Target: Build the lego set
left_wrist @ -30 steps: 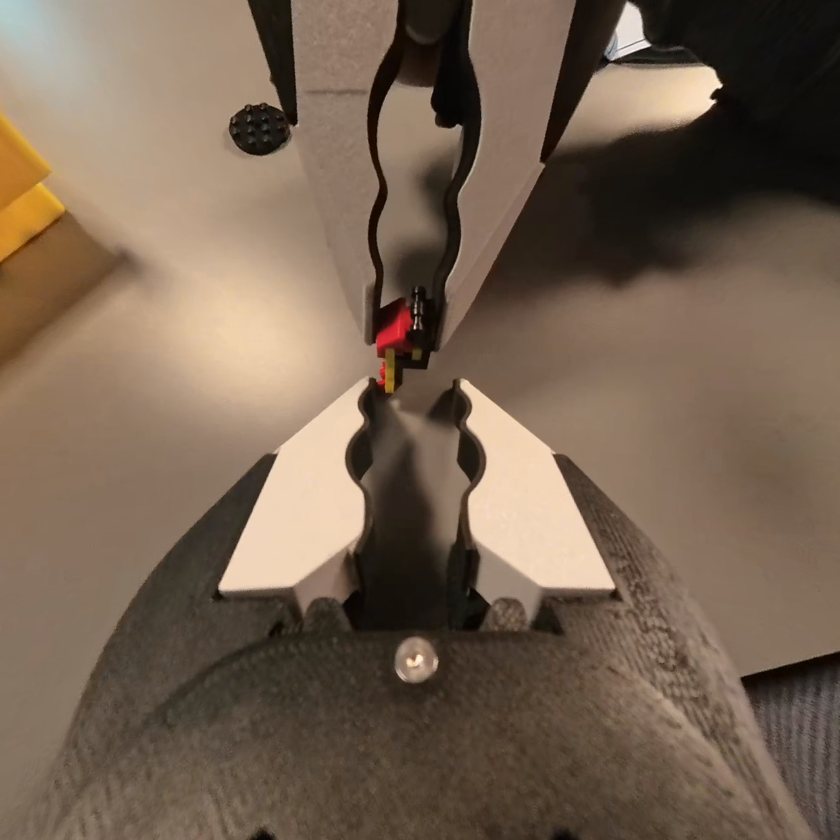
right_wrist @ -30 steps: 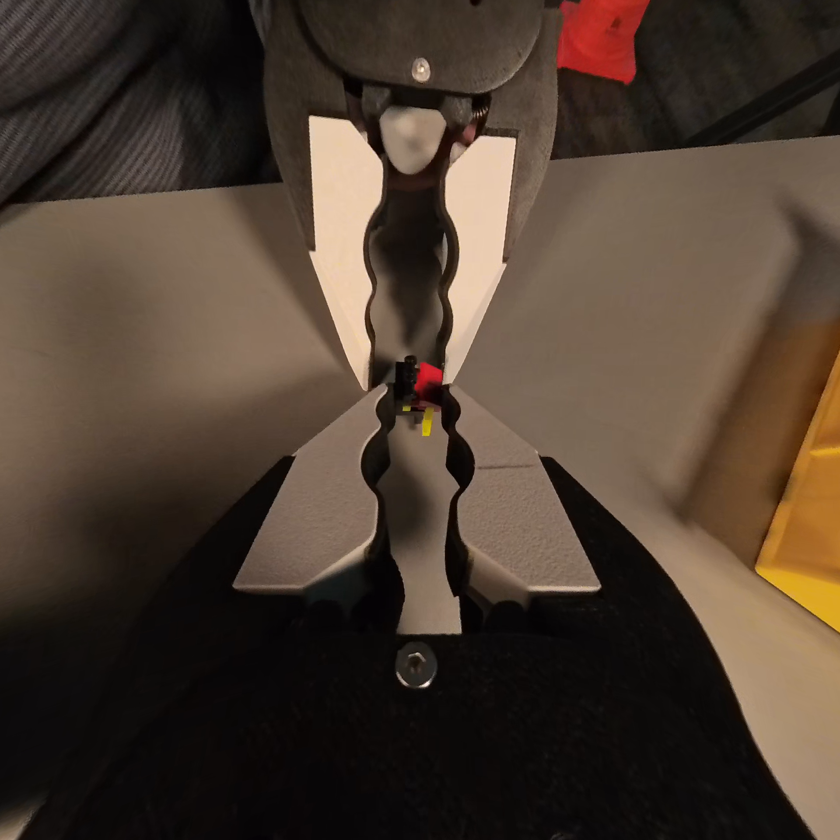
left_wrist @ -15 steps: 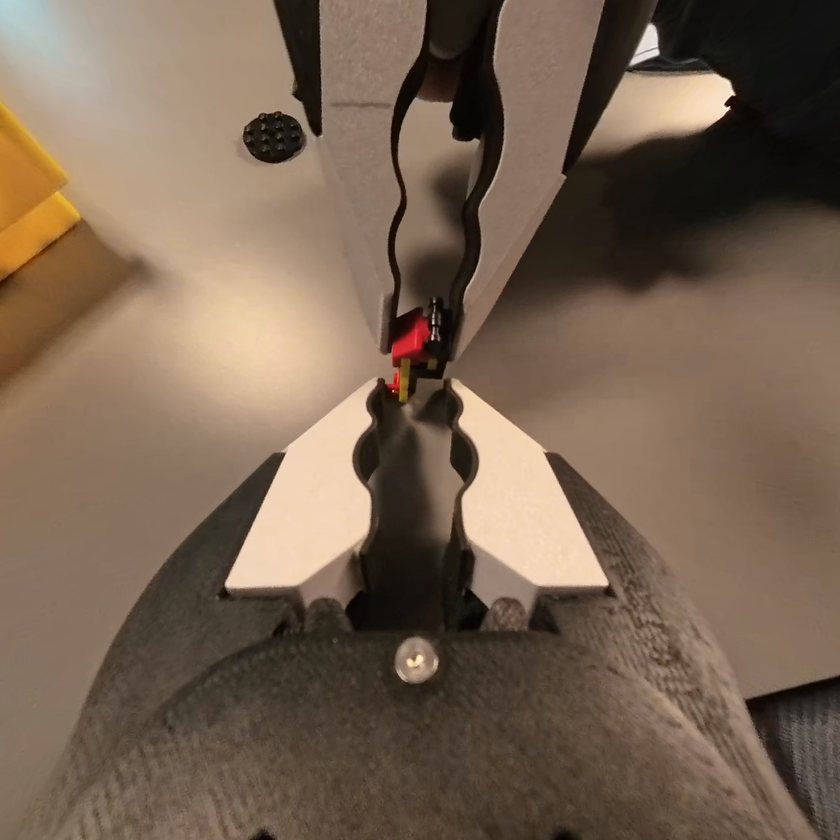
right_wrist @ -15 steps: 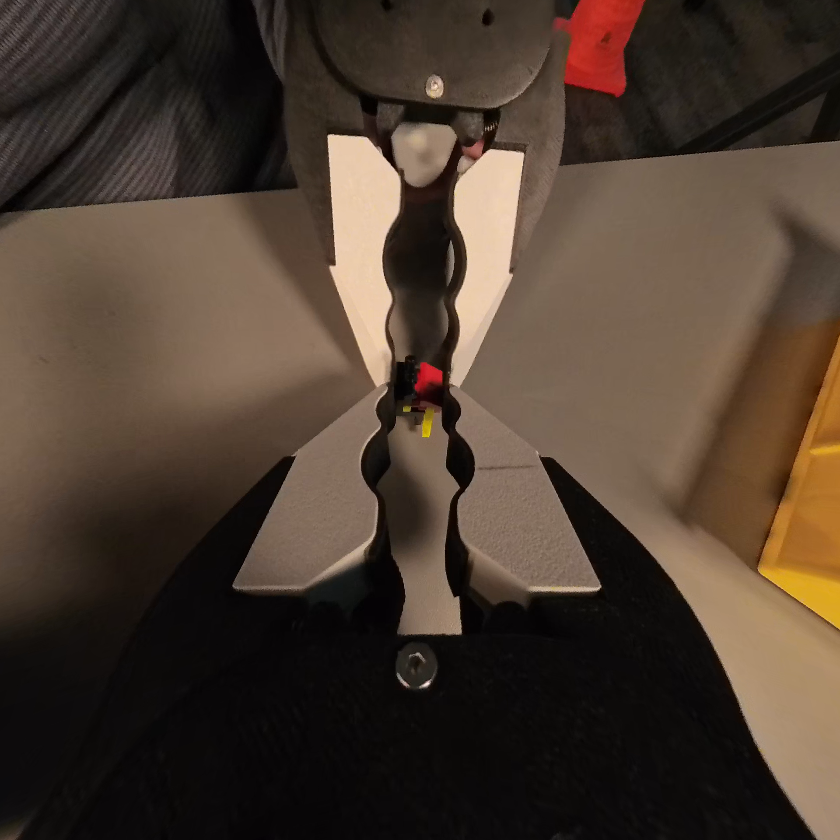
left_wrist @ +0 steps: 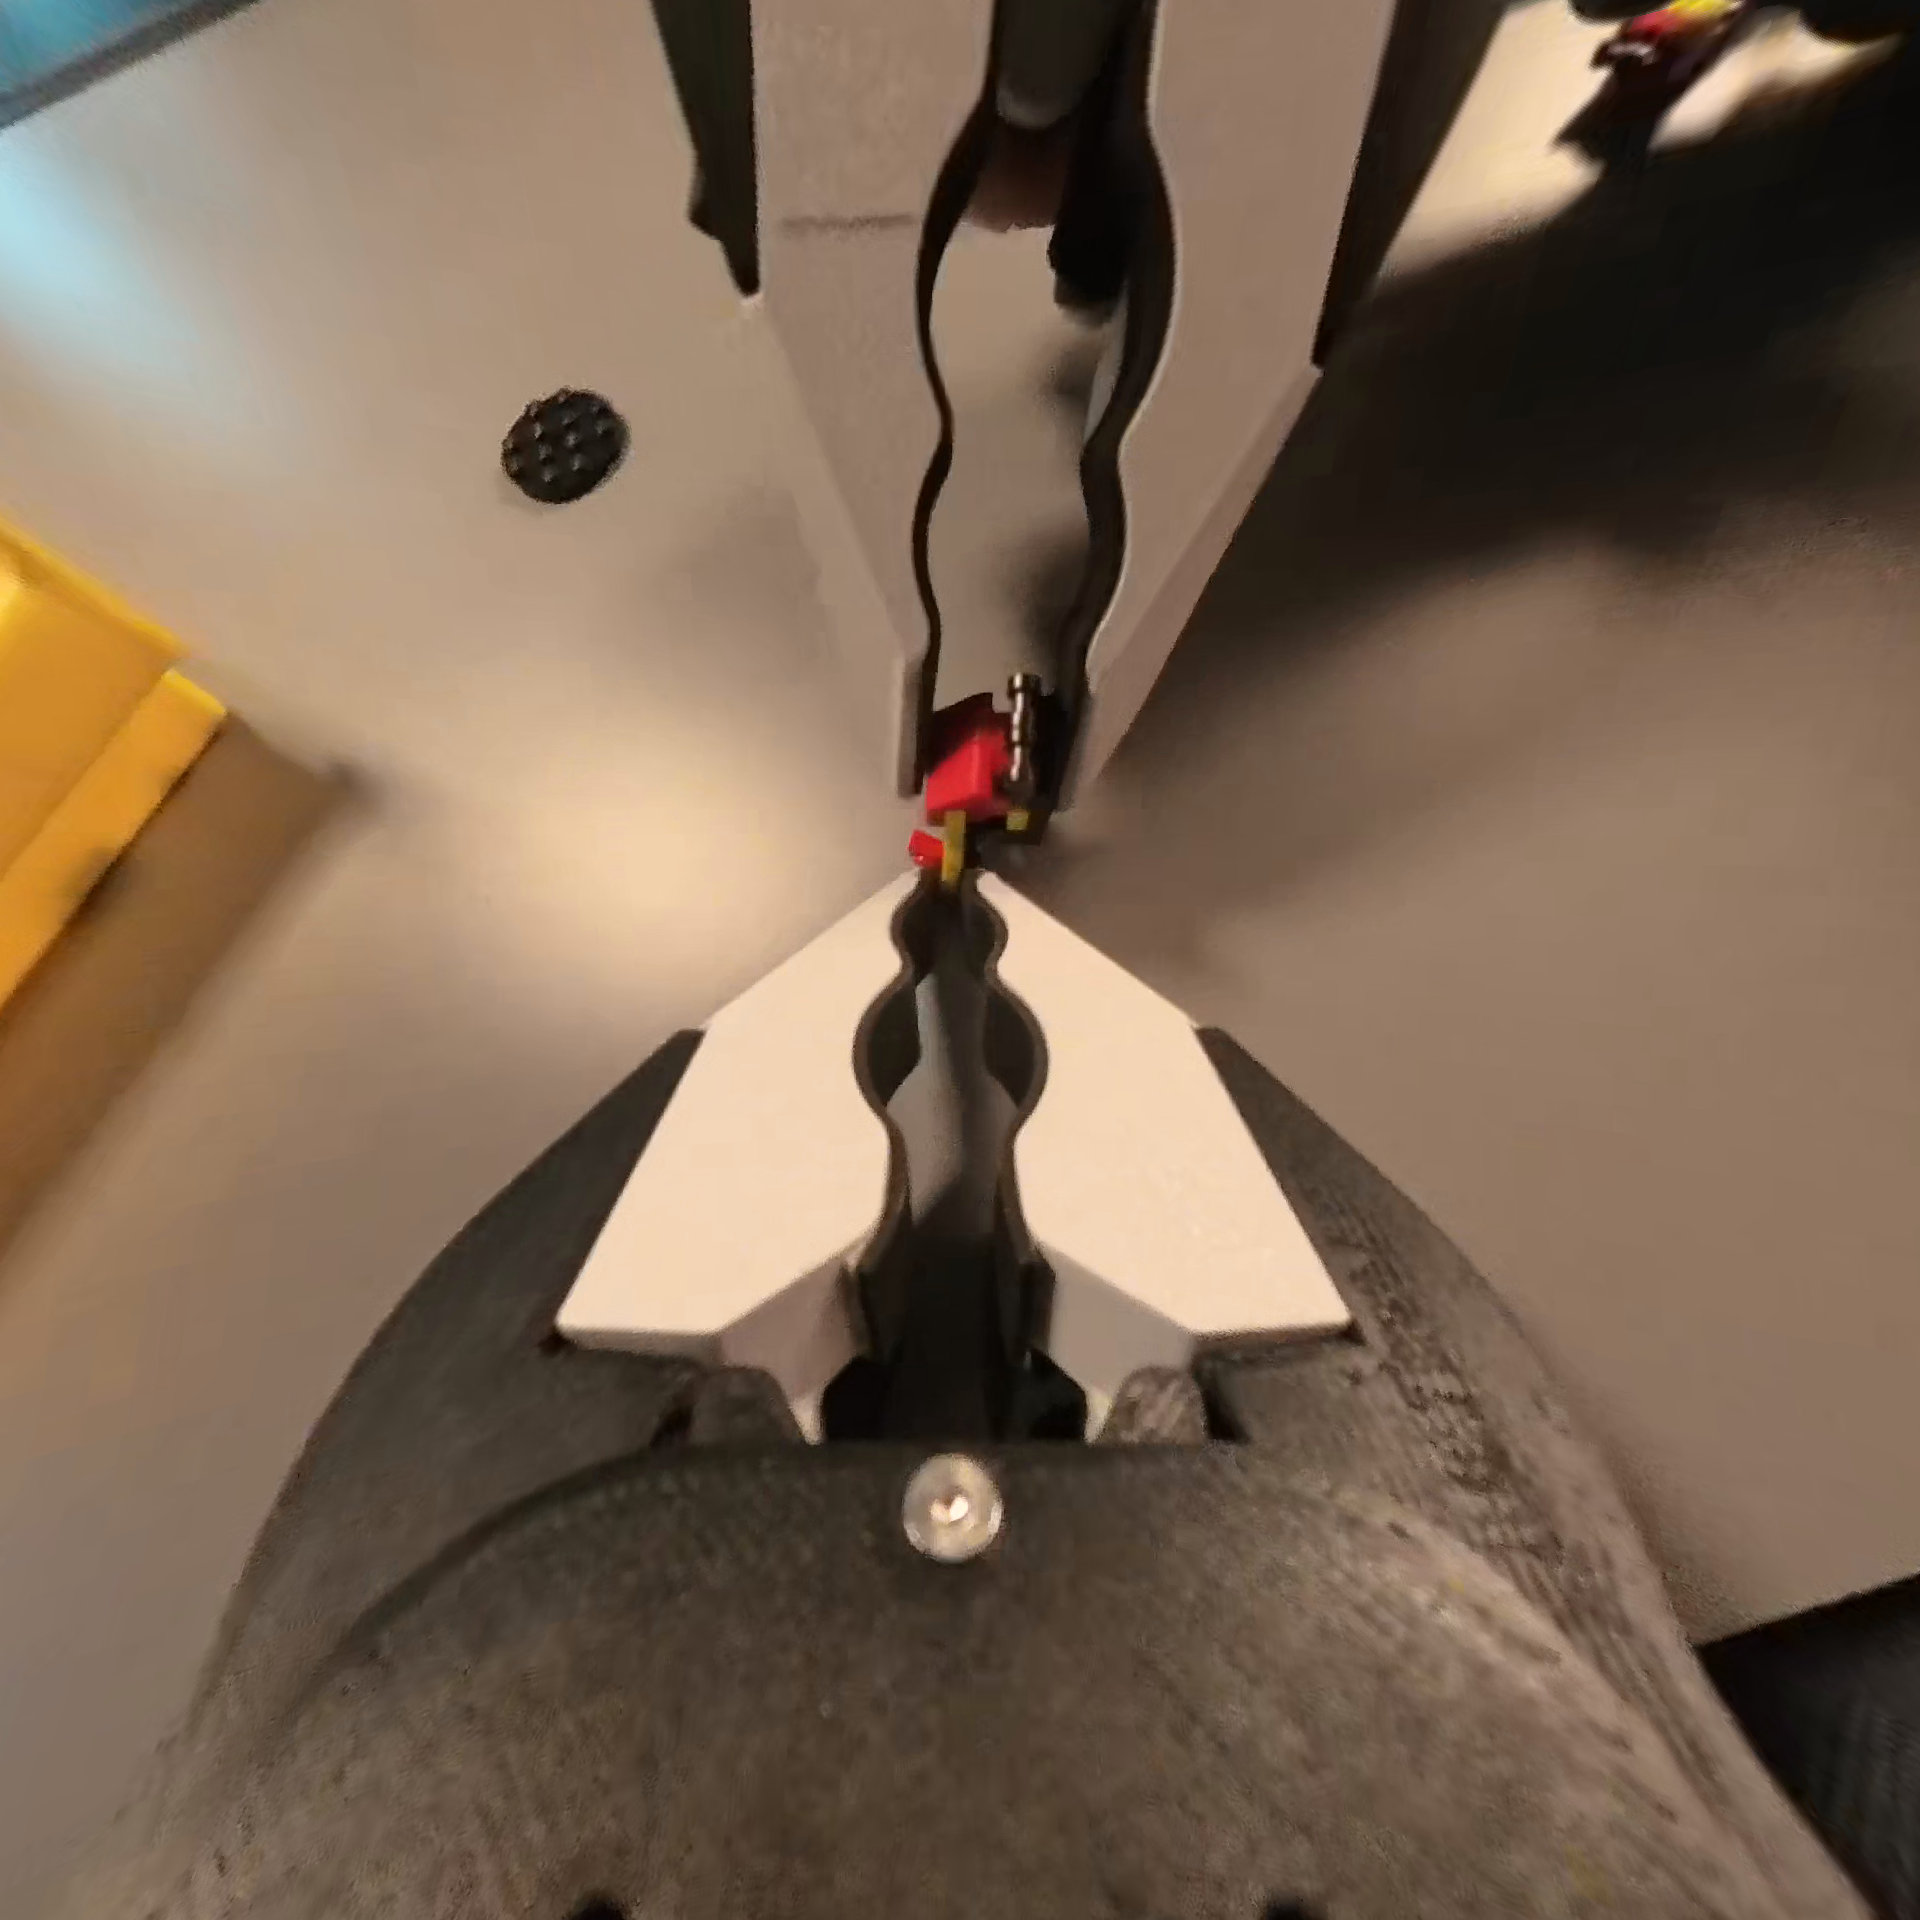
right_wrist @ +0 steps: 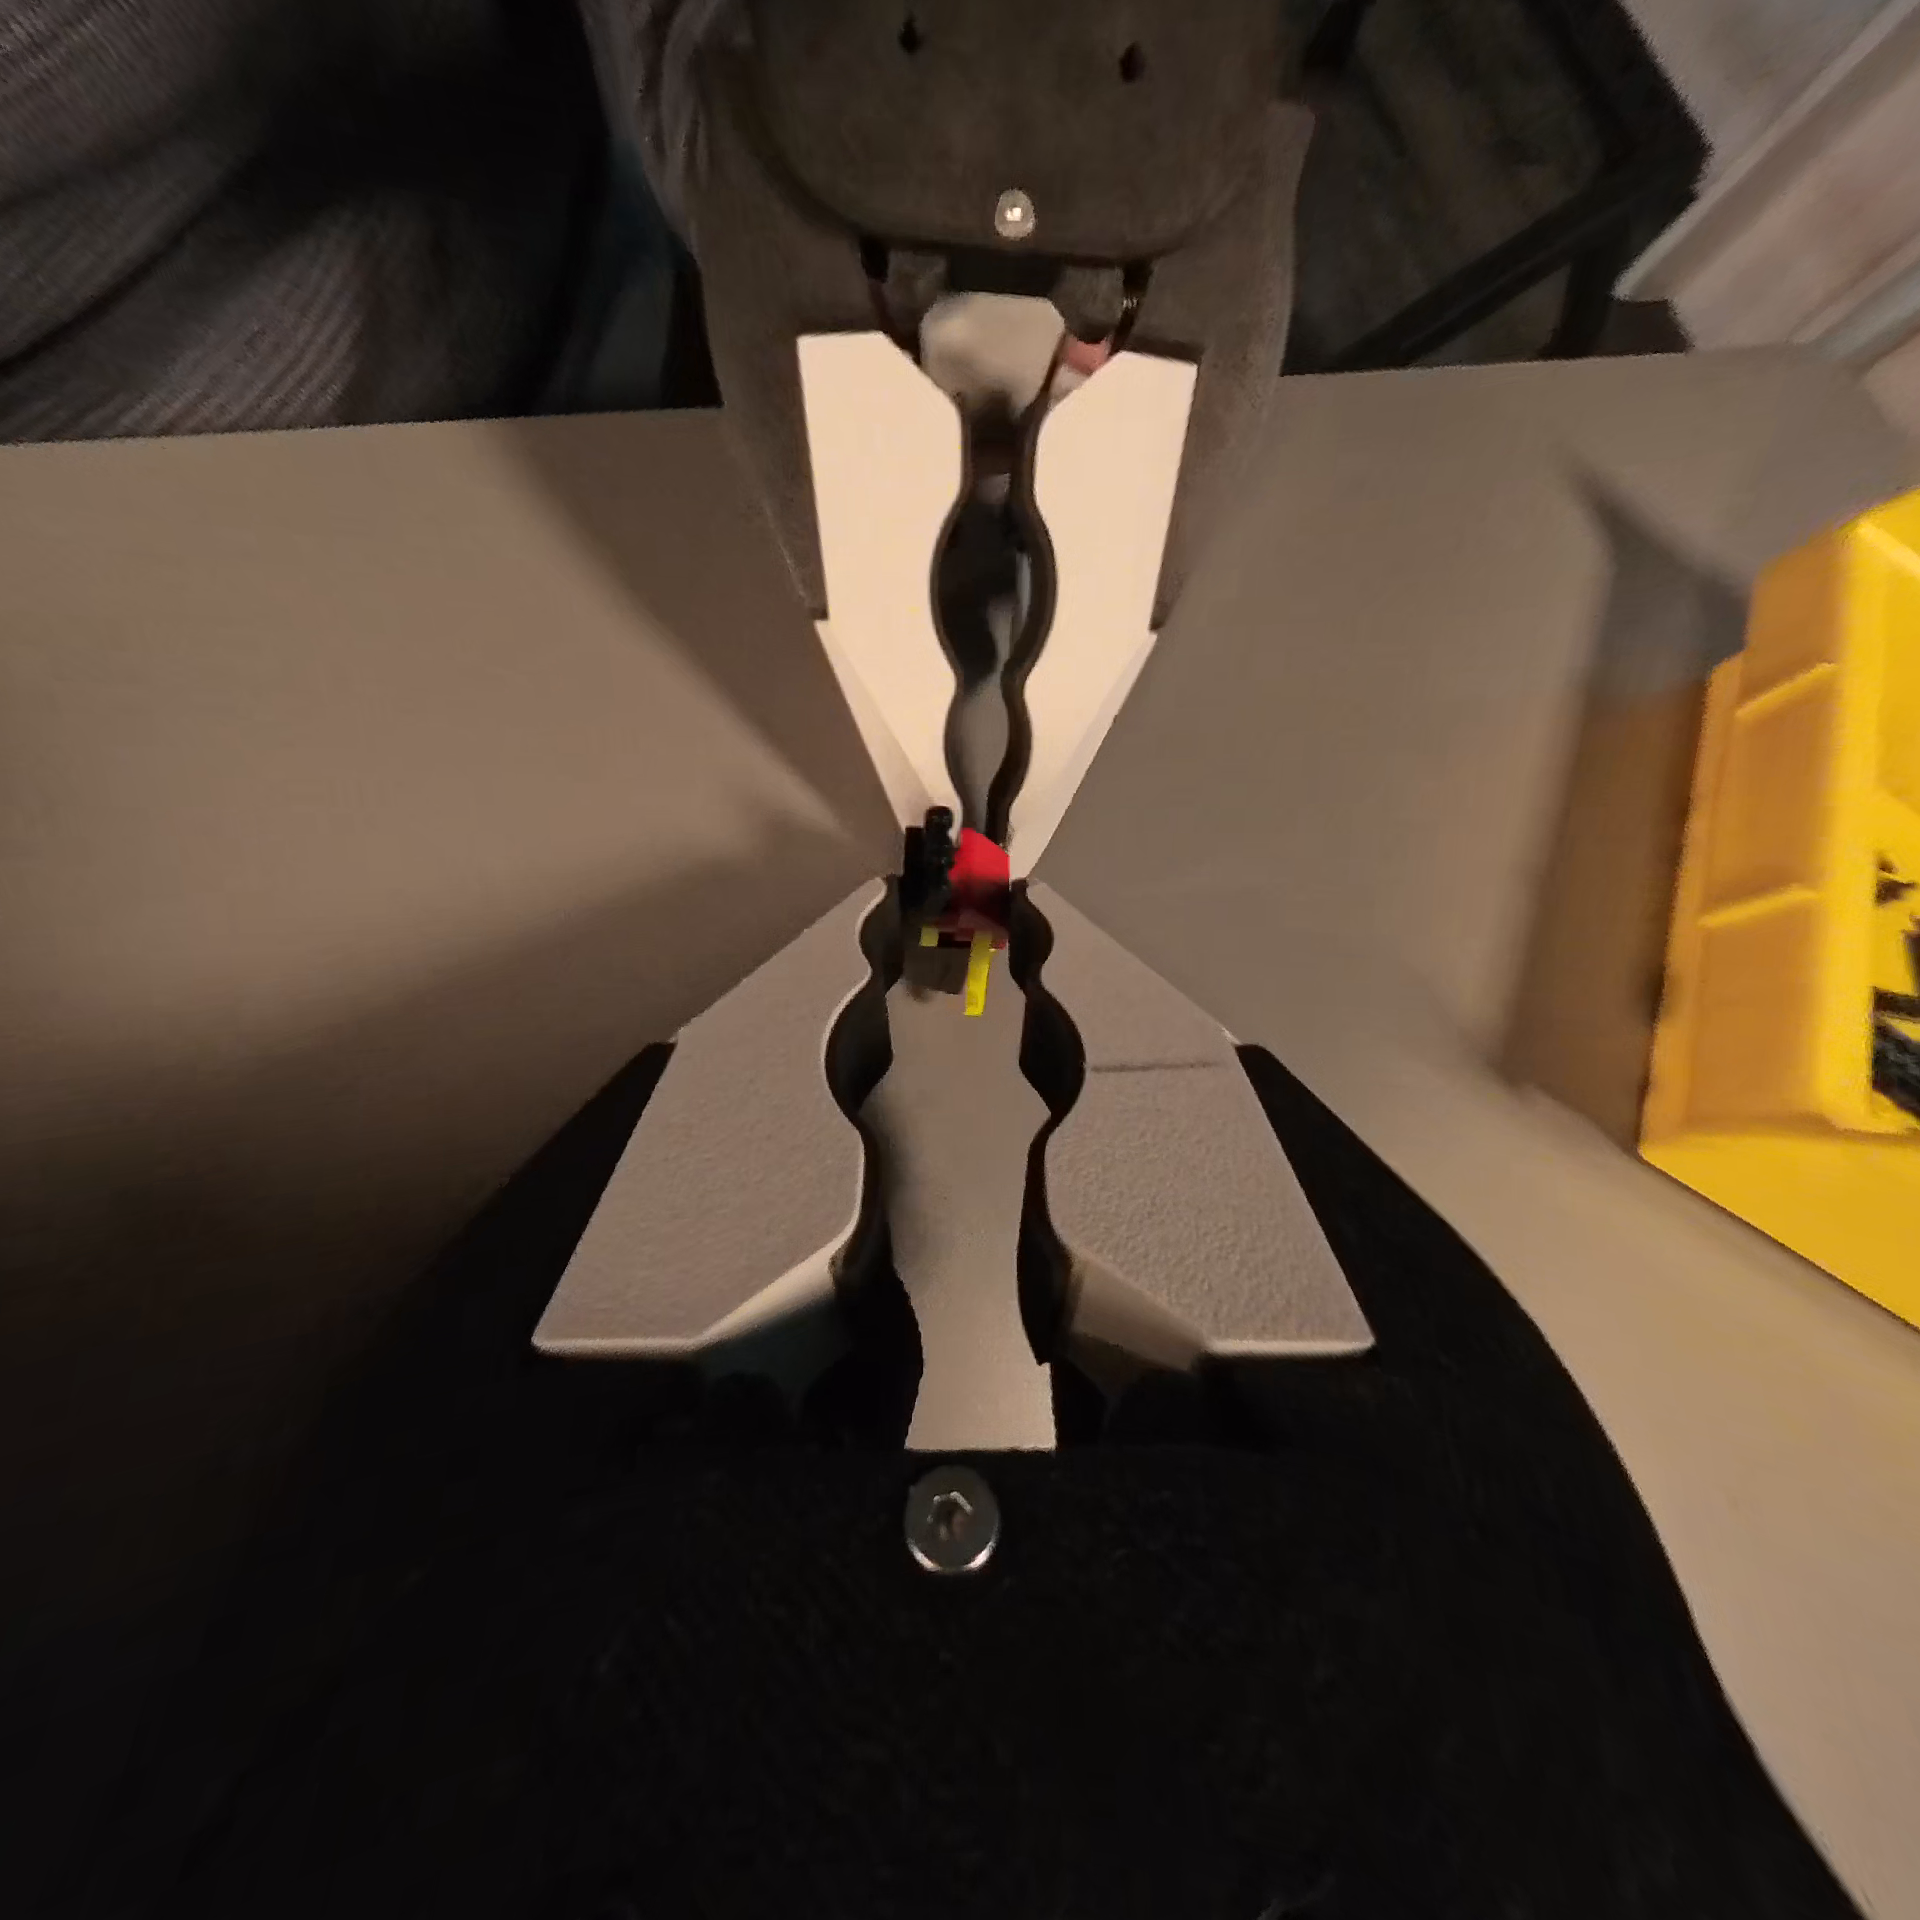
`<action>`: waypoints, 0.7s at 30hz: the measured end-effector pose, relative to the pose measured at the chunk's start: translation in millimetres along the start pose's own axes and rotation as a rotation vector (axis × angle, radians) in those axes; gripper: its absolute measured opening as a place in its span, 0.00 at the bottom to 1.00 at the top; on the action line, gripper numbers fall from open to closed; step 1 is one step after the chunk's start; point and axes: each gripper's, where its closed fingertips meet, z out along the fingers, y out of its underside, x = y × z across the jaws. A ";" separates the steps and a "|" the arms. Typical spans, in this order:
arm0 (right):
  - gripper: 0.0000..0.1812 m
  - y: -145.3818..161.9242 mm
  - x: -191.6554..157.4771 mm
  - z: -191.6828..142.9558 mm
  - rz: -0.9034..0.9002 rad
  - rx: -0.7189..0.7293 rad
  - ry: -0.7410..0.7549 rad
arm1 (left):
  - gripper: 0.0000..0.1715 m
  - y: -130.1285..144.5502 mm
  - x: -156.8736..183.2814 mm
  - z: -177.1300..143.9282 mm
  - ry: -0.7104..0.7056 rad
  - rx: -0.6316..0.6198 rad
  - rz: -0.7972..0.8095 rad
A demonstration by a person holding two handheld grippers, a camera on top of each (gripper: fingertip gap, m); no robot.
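A small lego assembly (left_wrist: 971, 774) of red, black and yellow pieces hangs in the air between my two grippers, above the grey table (left_wrist: 1455, 935). My right gripper (right_wrist: 951, 899) is shut on its red and black body (right_wrist: 961, 883). It enters the left wrist view from the top (left_wrist: 987, 779). My left gripper (left_wrist: 951, 883) faces it tip to tip. Its fingers are nearly together, pinching the thin yellow piece (left_wrist: 951, 857) that sticks out of the assembly. In the right wrist view the left gripper (right_wrist: 961, 831) comes in from the top, and the yellow piece (right_wrist: 977, 987) shows.
A black round studded piece (left_wrist: 566, 447) lies on the table at the left. A yellow bin (right_wrist: 1808, 935) stands at the side and also shows in the left wrist view (left_wrist: 62, 707). More lego pieces (left_wrist: 1662, 31) lie at the far right. A person's dark clothing (right_wrist: 260, 208) lies beyond the table edge. My two grippers' fingertips are within a few centimetres of each other.
My left gripper's fingers have closed from wide open to a narrow pinch on the yellow piece. The right gripper still holds the assembly. Both grippers shifted a little over the table.
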 end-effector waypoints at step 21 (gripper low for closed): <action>0.10 -5.0 -38.8 6.1 -0.355 -0.254 0.575 | 0.08 -7.8 42.0 -10.7 0.400 0.176 0.469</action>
